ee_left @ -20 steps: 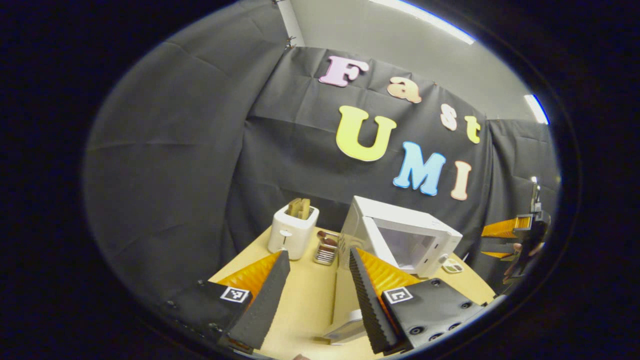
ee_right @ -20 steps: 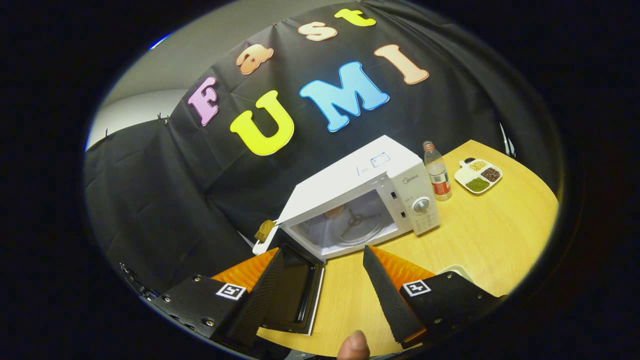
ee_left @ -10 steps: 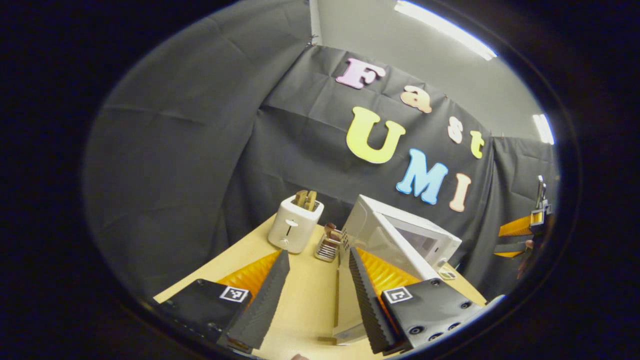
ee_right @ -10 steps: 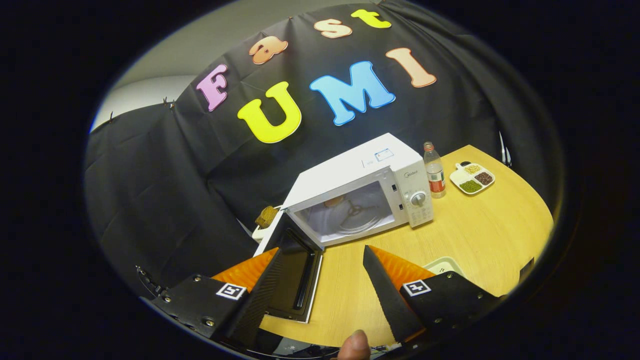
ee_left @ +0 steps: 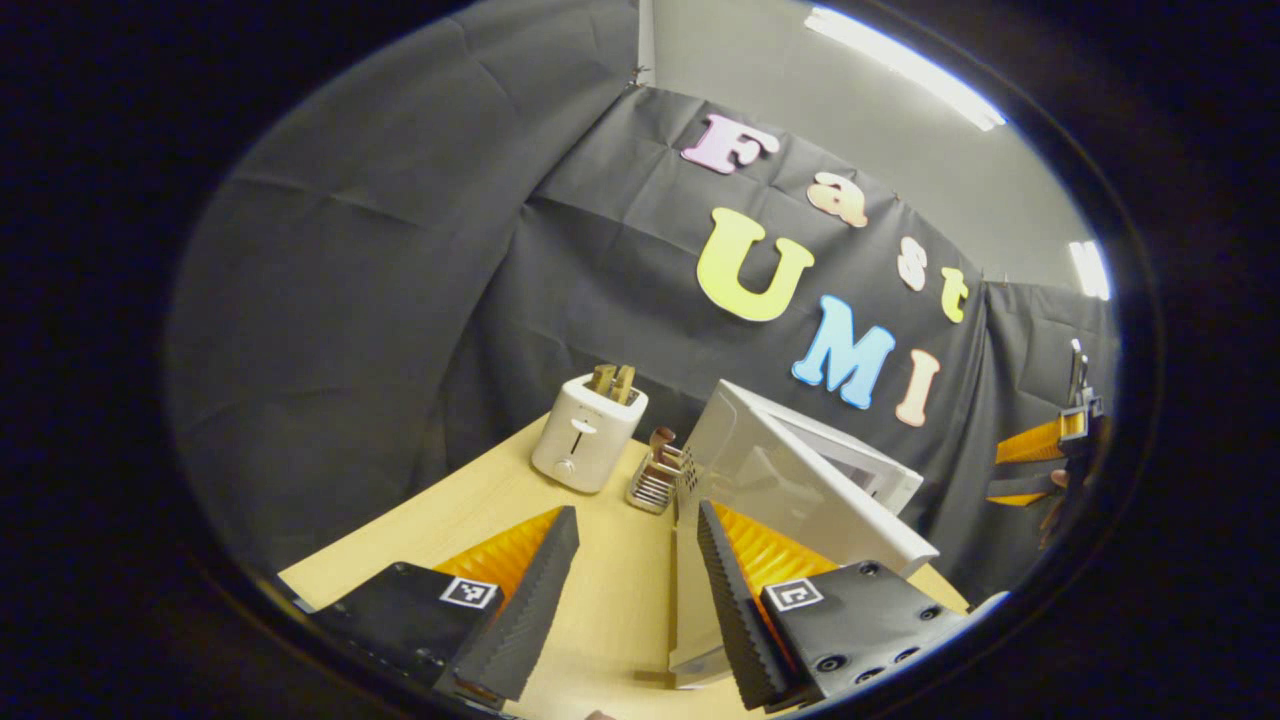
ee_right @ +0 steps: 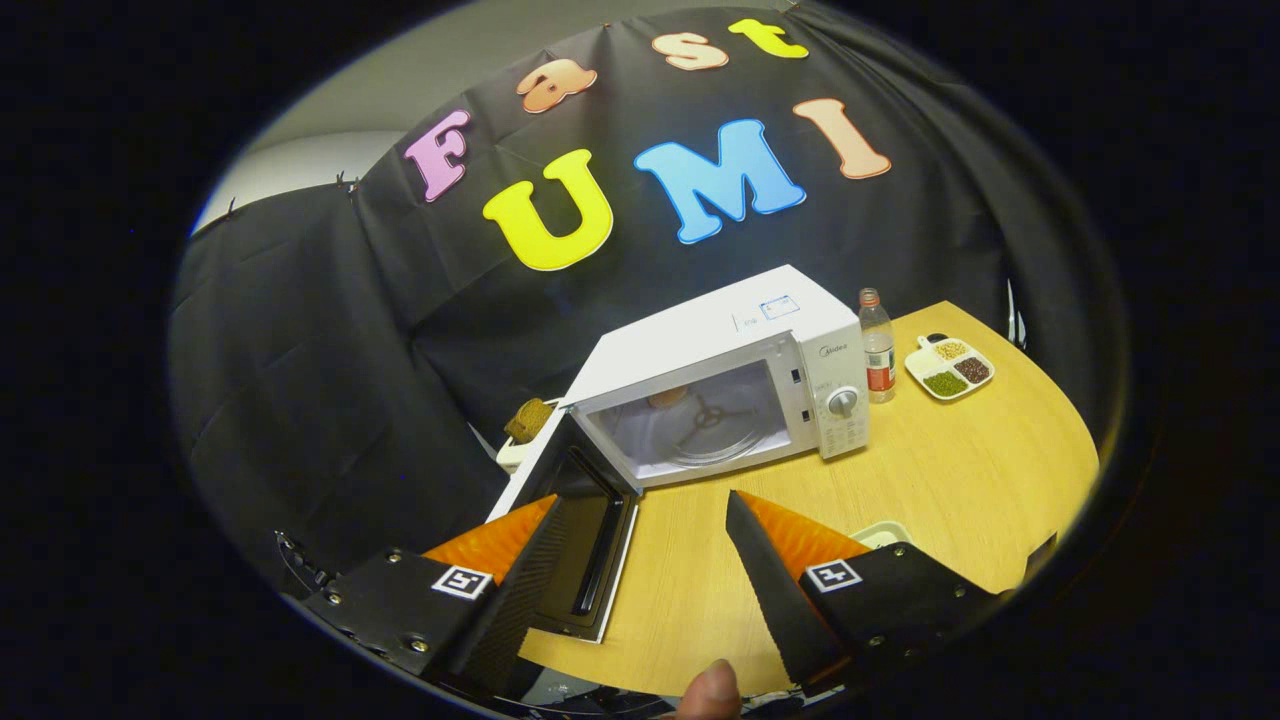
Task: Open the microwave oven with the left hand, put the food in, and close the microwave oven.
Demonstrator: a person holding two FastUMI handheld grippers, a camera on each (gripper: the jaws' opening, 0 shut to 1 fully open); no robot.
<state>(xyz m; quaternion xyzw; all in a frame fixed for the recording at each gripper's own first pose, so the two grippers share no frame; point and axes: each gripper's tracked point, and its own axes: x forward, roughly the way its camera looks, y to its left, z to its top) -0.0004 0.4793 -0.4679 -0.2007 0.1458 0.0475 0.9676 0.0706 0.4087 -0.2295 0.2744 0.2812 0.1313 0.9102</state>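
The microwave (ee_right: 725, 385) sat on the wooden table (ee_right: 960, 470) with its door (ee_right: 575, 525) swung wide open, hinged on the left side, and the cavity showed a glass turntable (ee_right: 700, 435) with nothing clearly on it. In the right gripper view the right gripper (ee_right: 645, 560) hung above the near edge of the table, fingers spread apart and holding nothing; the open door sat just behind its left finger. A fingertip (ee_right: 708, 692) of the holding hand showed at the bottom edge. Just beside its right finger, a pale tray (ee_right: 880, 533) peeked out, mostly hidden (contents could not be told). To the right of the microwave stood a bottle (ee_right: 878, 345), and beyond it a sectioned dish (ee_right: 948, 365) of beans or grains.

In the left gripper view the left gripper (ee_left: 635, 580) was also spread open and empty, low over the table, with the door's edge close to its right finger; whether they touched could not be told. Past it stood a white toaster (ee_left: 587, 432) with bread in its slots, and a small metal rack (ee_left: 655, 480) between the toaster and the microwave. The right gripper appeared far off at the right edge of that view.
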